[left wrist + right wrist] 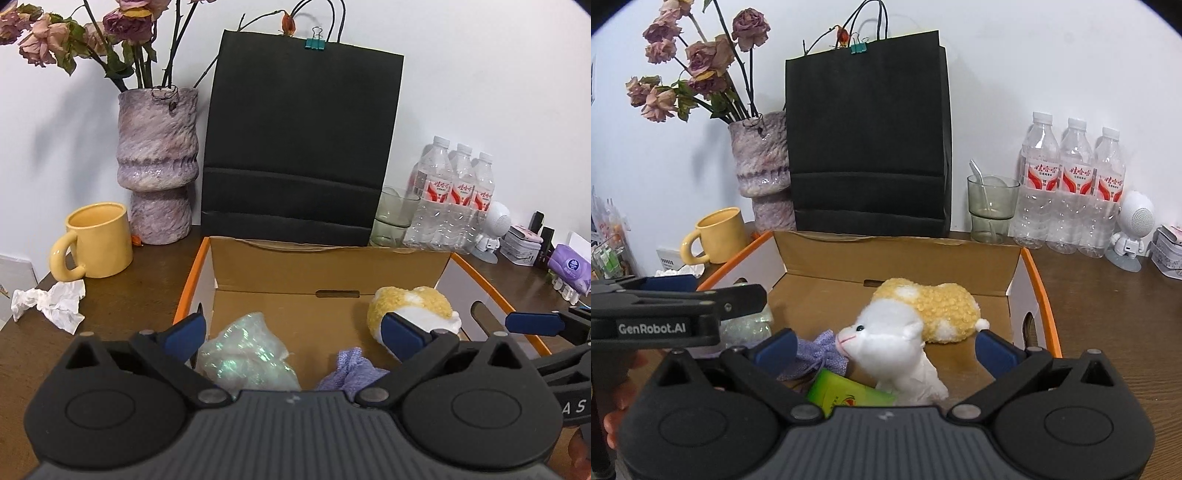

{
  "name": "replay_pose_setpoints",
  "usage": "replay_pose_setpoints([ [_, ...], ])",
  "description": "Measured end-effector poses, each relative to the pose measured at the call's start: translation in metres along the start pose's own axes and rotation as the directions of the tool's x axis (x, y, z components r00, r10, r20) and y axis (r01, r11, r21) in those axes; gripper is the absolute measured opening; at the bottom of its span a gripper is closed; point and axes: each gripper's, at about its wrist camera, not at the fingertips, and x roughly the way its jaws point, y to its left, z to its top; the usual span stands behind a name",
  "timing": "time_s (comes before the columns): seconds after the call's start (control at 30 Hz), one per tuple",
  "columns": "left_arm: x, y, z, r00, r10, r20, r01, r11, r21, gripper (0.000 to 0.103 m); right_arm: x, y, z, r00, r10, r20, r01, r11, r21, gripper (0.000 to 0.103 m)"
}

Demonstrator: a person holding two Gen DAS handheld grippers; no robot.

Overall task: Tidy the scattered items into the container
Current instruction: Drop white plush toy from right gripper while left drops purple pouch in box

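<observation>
Cardboard box (897, 258) showing matt brown; plush toy (916, 317) looking fluffy, curly; wrapped bundle (247, 350) glinting iridescent; yellow mug (99, 240) shining glossy; wooden table (1108, 295) looking smooth.

One cardboard box (827, 254) holds four items: one plush toy (916, 325), one iridescent bag (247, 354), one purple cloth (820, 350), one green packet (849, 397). Along the tabletop's back edge stand three water bottles (1075, 184), one black bag (868, 140), one vase (764, 166), one glass (991, 206) and one yellow mug (718, 234).

Vase (157, 166): upper left, held dried roses (125, 22).
Black paper bag (299, 147): centre, teal binder clip (314, 43) on top.
Yellow mug (96, 240): left.
Water bottles (1071, 188): right, beside glass (991, 208).
</observation>
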Motion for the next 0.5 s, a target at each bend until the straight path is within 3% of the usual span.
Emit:
replay_pose_setpoints([
  [0.5, -0.012, -0.001, 0.001, 1.0, 0.0, 0.027, 0.0, 1.0, -0.005, 0.103, -0.011, 0.001, 0.001, 1.0, -0.004, 0.025, 0.005, 1.0, -0.008, 0.103],
])
